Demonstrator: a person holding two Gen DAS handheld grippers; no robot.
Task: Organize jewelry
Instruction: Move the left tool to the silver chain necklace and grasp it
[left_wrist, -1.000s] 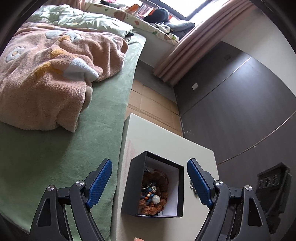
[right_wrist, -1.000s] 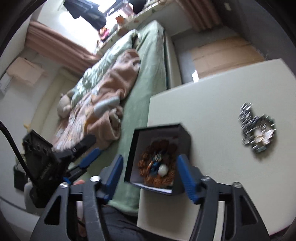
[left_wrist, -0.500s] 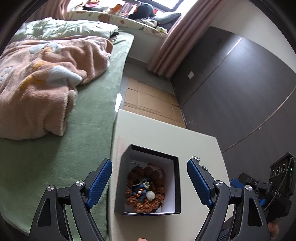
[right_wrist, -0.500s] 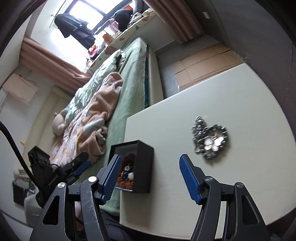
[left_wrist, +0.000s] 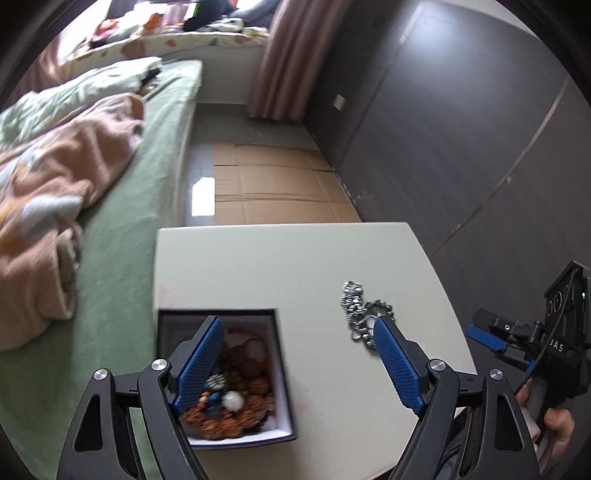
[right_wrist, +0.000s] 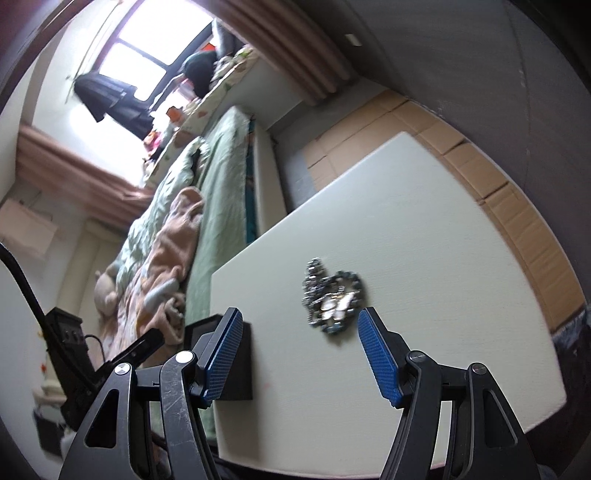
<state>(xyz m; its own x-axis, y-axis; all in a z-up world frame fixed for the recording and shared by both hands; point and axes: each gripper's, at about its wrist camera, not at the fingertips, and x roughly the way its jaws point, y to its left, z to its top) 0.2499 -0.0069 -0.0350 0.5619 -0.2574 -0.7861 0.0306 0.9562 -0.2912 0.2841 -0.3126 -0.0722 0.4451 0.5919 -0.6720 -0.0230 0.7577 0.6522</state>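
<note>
A black jewelry box (left_wrist: 225, 373) with a white lining stands at the near left of the pale table (left_wrist: 280, 258). It holds a brown beaded bracelet (left_wrist: 236, 406) with coloured beads. A silver crystal bracelet (left_wrist: 360, 317) lies on the table to its right; it also shows in the right wrist view (right_wrist: 330, 299). My left gripper (left_wrist: 295, 365) is open and empty, above the box's right edge. My right gripper (right_wrist: 299, 354) is open and empty, just short of the silver bracelet, with the box (right_wrist: 236, 362) behind its left finger.
A bed with a green cover (left_wrist: 122, 258) and a pink blanket (left_wrist: 48, 184) runs along the table's left side. Cardboard sheets (left_wrist: 273, 184) cover the floor beyond the table. A dark wall (left_wrist: 461, 129) stands to the right. The other handheld gripper (left_wrist: 524, 343) is at the table's right edge.
My left gripper has swung right, so the box now sits at its left finger and the silver bracelet has come into view. My right gripper has moved right, away from the box, towards the silver bracelet.
</note>
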